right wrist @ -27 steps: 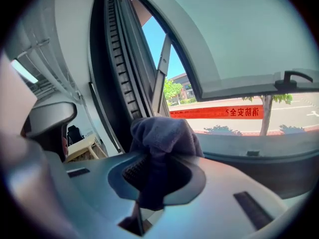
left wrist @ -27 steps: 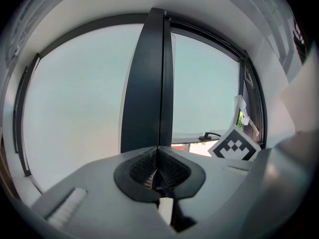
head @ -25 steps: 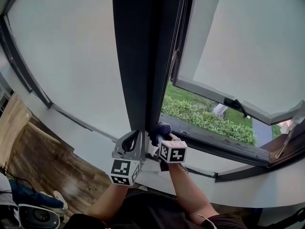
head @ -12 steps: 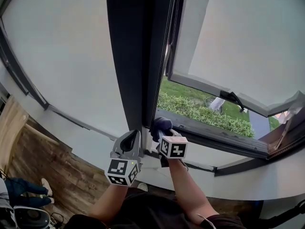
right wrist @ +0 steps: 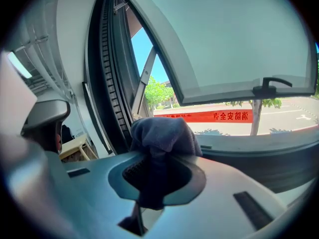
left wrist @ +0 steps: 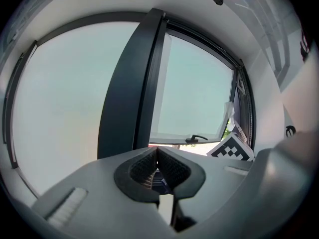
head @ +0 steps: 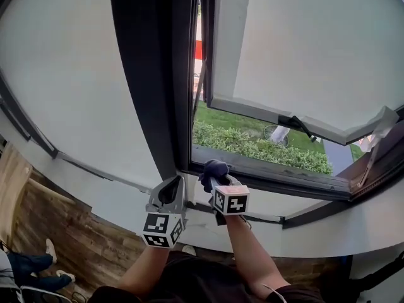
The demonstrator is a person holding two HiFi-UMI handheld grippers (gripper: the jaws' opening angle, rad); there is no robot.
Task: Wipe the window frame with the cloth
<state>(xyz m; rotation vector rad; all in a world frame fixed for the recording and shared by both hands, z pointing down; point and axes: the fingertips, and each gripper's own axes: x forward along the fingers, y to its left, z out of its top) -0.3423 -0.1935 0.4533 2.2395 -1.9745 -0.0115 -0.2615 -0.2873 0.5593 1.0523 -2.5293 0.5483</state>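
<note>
Clamps bunched dark blue fabric cloth in right gripper, holds it right at lower corner of dark grey metal window frame, left gripper just beside that corner, jaws pressed together, nothing between them.

Daylight floods through the window glass, glaring pale white; fisheye bows the edges, gripper-view corners vignette black, near foreground soft.
</note>
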